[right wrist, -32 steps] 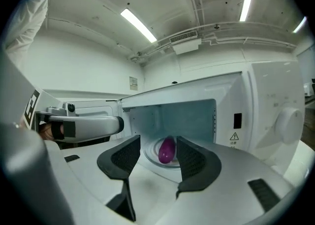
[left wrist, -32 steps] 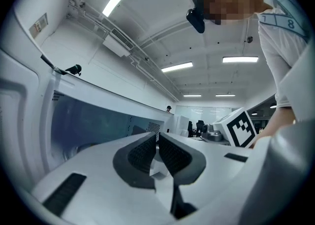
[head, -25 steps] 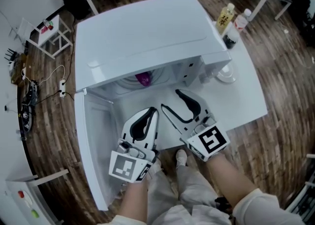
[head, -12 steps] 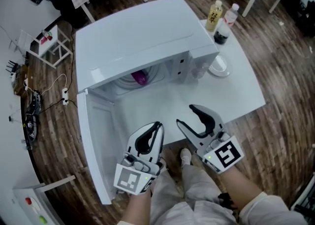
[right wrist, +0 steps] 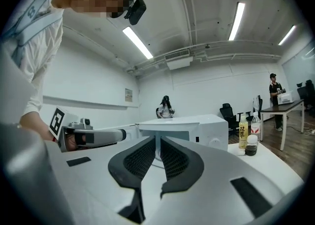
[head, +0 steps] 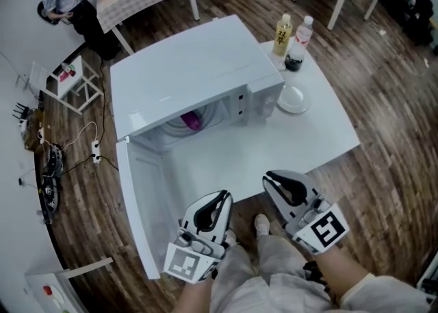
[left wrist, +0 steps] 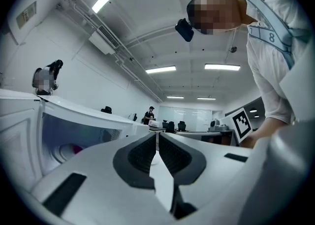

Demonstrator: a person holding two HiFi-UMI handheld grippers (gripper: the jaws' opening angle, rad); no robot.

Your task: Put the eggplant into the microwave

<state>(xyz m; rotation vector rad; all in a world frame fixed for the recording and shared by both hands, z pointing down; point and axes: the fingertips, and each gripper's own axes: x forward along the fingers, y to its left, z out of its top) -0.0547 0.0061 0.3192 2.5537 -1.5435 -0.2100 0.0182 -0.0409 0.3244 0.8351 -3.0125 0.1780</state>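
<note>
purple eggplant (head: 191, 121) inside boxy white microwave (head: 191, 72)

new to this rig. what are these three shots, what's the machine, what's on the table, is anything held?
There is no robot: a person holds a two-jaw gripper in each hand. The head view comes from a camera on the person's head, looking down. The other two cameras ride on the grippers and look along their jaws. The left gripper has its jaws together and is empty. The right gripper is closing its jaws, with nothing between them. On the white table stands a microwave with its door swung open. The purple eggplant already lies inside. Beside the microwave are a yellow-labelled bottle, a clear bottle, a small dark jar and a white dish.
</note>
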